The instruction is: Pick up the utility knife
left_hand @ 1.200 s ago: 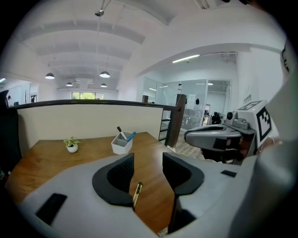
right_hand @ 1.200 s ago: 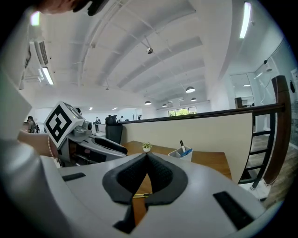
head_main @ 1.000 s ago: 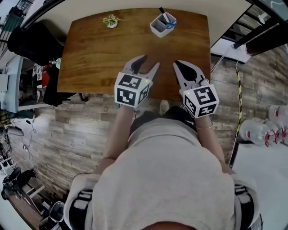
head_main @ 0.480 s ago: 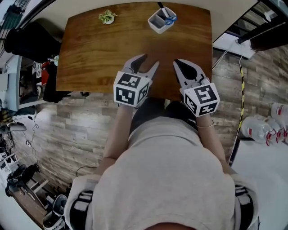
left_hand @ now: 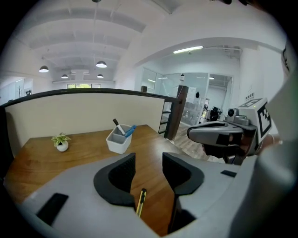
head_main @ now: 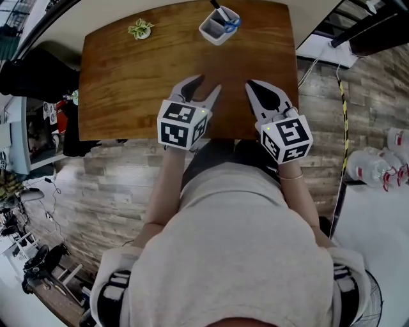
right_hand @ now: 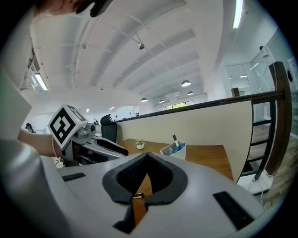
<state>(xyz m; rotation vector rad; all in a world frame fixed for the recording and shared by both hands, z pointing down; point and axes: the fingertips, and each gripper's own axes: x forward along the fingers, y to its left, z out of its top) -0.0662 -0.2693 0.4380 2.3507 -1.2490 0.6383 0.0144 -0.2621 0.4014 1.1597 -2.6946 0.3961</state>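
head view looks steeply down on the bench (head_main: pixel 128 76); both gripper views look along their jaws toward its white holder (left_hand: pixel 117 141).

bright, even indoor light. in the left gripper view, round ceiling lamps (left_hand: pixel 43 69) and a strip light (left_hand: pixel 188 49) glow white; in the right gripper view a tube light (right_hand: pixel 238 11) is blown out. the table (head_main: pixel 128 76) has a soft sheen, with faint shadows only. both gripper views bulge fisheye-like, with black corners. close to the lens, the left gripper (left_hand: pixel 148 162) and right gripper (right_hand: pixel 146 157) look soft. the head view bends lines at its edges.
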